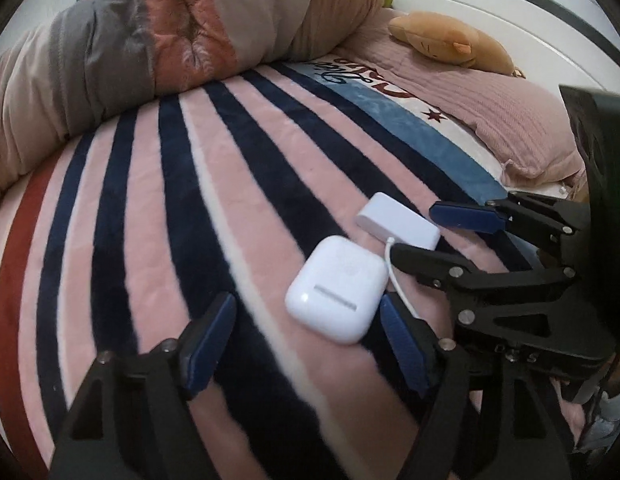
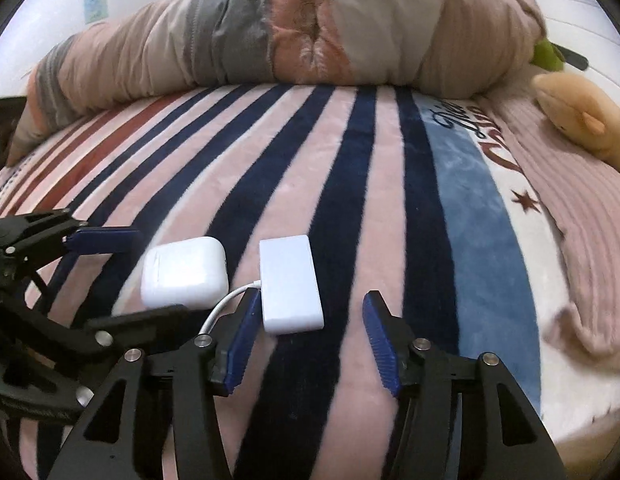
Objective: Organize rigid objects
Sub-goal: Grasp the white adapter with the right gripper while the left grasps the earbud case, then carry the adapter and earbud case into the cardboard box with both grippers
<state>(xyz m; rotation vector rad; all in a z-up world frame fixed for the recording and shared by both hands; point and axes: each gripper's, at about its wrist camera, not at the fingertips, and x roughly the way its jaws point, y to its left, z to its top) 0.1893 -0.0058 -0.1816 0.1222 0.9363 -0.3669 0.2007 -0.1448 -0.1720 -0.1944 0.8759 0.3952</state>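
Earbud case (image 1: 337, 289) beside adapter (image 1: 397, 221) (touching blanket (image 1: 170, 200))

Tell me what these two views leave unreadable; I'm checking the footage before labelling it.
- Adapter cable: in the right wrist view, its far end runs under the left gripper.
- Blanket lettering: left wrist view, partly covered by the pink pillow.
- Earbud case contents: lid closed.
- Green toy: mostly hidden behind the rolled duvet.

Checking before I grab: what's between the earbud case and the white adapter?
Only the adapter's thin white cable and striped blanket, between earbud case and adapter, right wrist view.
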